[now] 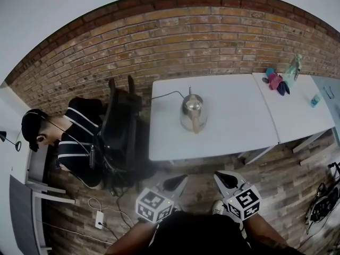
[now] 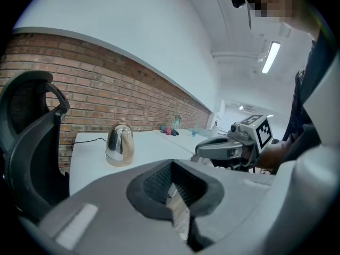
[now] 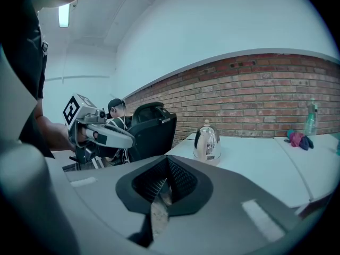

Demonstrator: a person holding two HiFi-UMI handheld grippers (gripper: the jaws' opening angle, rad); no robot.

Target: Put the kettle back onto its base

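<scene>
Your left gripper [image 1: 176, 183] and right gripper [image 1: 225, 179] are held side by side, short of the near edge of the white tabletop [image 1: 239, 134] and well apart from everything on it. Each pair of jaws is pressed together with nothing between them. The kettle [image 1: 192, 110] stands upright near the middle of the tabletop, handle toward you, on what appears to be its round base [image 1: 185, 125]. A cord [image 1: 166, 94] runs from it toward the far left corner. A black chair [image 1: 121, 124] and a seated person [image 1: 79, 137] are left of the tabletop. A bottle [image 1: 292, 69] stands on the adjoining tabletop at the right.
</scene>
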